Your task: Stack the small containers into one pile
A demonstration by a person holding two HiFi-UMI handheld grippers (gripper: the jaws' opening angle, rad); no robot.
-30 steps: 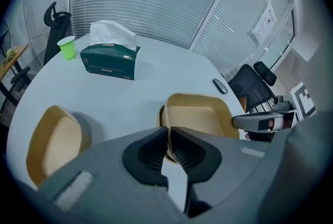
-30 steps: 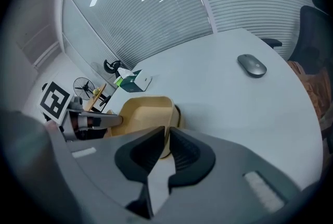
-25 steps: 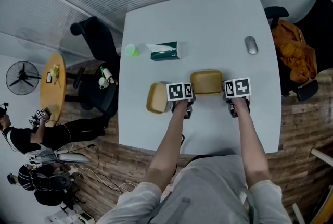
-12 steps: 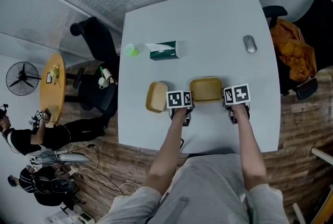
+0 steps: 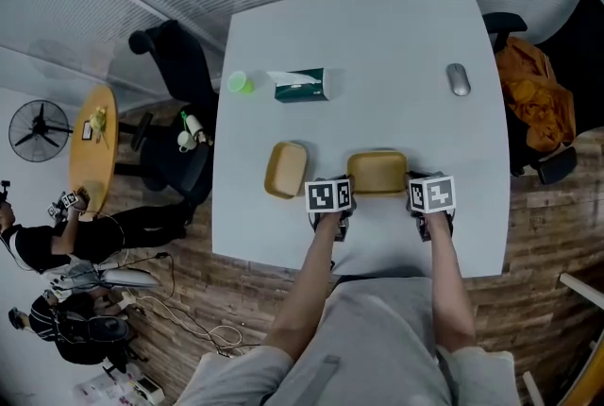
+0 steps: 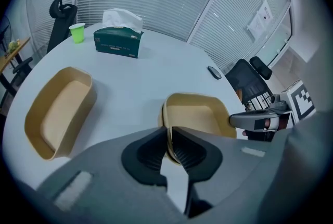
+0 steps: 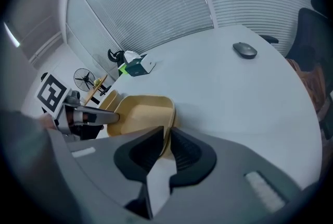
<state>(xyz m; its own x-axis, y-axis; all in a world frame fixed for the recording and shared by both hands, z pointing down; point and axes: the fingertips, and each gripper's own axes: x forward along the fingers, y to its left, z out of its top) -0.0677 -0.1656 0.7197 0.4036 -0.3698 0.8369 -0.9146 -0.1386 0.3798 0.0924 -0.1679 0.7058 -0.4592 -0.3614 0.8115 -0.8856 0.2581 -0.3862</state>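
A tan container (image 5: 377, 173) lies on the white table (image 5: 377, 36) near its front edge, and I hold it from both ends. My left gripper (image 5: 337, 186) has the container's left rim (image 6: 165, 129) between its pads; its jaws have just been opening a little, with the rim still touched on both sides. My right gripper (image 5: 421, 184) is shut on the right rim (image 7: 167, 132). A second tan container (image 5: 285, 170) lies loose just to the left, also in the left gripper view (image 6: 60, 111), and it peeks out behind the held one (image 7: 106, 99).
A green tissue box (image 5: 302, 85) and a green cup (image 5: 238, 83) stand at the table's far left. A grey mouse (image 5: 458, 79) lies far right. Office chairs flank the table, one holding an orange jacket (image 5: 533, 93).
Both grippers have drawn the held tan container toward the person, closer to the table's front edge. The loose container has stayed where it was.
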